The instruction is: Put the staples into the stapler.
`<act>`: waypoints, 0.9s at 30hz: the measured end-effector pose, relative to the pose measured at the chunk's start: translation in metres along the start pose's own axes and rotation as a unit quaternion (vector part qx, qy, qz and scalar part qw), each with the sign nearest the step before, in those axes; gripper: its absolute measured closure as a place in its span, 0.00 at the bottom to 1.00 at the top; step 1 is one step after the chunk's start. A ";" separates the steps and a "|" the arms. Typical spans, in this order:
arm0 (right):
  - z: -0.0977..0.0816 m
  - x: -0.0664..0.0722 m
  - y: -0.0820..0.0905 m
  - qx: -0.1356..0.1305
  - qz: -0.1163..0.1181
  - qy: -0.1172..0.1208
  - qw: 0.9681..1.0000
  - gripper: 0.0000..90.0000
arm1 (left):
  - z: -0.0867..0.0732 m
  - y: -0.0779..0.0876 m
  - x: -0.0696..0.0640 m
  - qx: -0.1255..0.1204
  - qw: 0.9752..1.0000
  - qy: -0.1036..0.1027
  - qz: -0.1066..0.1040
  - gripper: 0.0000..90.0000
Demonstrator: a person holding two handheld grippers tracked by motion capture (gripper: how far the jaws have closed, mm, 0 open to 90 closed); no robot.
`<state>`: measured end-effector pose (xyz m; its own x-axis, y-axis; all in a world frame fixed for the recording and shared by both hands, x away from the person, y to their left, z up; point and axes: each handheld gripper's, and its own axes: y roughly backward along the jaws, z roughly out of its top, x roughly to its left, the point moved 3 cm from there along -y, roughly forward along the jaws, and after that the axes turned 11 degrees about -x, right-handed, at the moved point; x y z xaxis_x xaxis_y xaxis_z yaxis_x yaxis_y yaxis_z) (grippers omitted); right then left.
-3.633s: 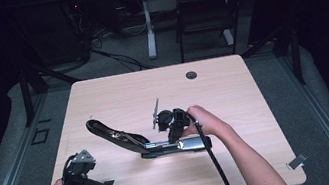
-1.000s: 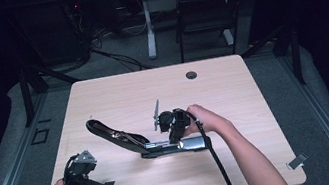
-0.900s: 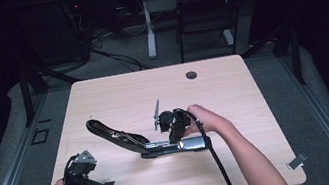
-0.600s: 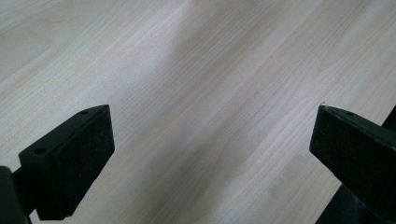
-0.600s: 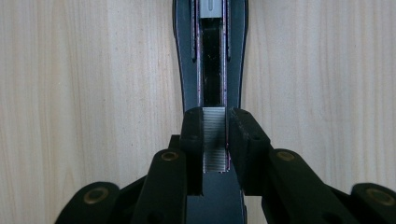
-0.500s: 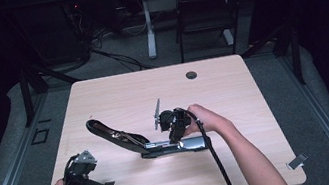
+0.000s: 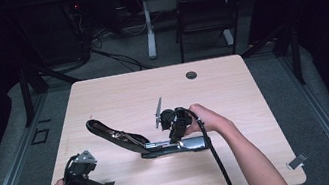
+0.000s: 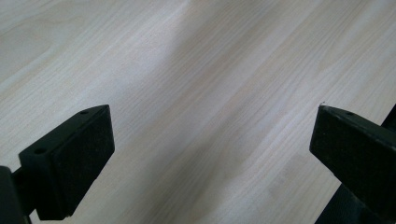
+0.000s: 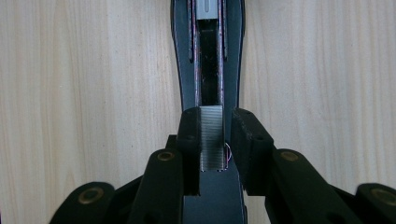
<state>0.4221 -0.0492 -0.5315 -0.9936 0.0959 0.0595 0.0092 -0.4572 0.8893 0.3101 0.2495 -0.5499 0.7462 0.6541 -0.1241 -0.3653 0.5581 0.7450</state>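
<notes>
Staple strip (image 9: 211, 137) in open stapler (image 7: 161, 146), on table (image 7: 232, 86)

Table (image 7: 102, 98): light wood top, rounded corners, pale grain running along its length. Small dark round grommet (image 7: 191, 75) set near the far edge, right of centre. Grey carpeted floor (image 7: 300, 100) around the table. Beyond the far edge: a black chair (image 7: 204, 9) and a white desk leg (image 7: 148, 29), with dark cables (image 7: 111, 56) trailing over the floor to their left. A small light tag (image 7: 297, 161) lies on the floor just off the near right corner of the table
</notes>
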 end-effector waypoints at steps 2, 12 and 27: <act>0.000 0.000 0.001 0.004 0.000 0.004 1.000 0.82 | 0.000 0.000 0.000 0.000 1.000 0.000 0.000 0.00; -0.002 -0.001 0.007 -0.011 -0.010 -0.003 1.000 0.82 | 0.000 0.000 0.000 0.000 1.000 0.000 0.001 0.00; -0.006 0.002 0.014 -0.049 -0.067 -0.041 0.996 0.55 | 0.002 0.001 0.000 -0.012 1.000 0.007 0.007 0.00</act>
<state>0.4195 -0.0608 -0.5213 -0.9727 0.2315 -0.0168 -0.1383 -0.5198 0.8430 0.3107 0.2497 -0.5479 0.7334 0.6685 -0.1239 -0.3883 0.5615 0.7307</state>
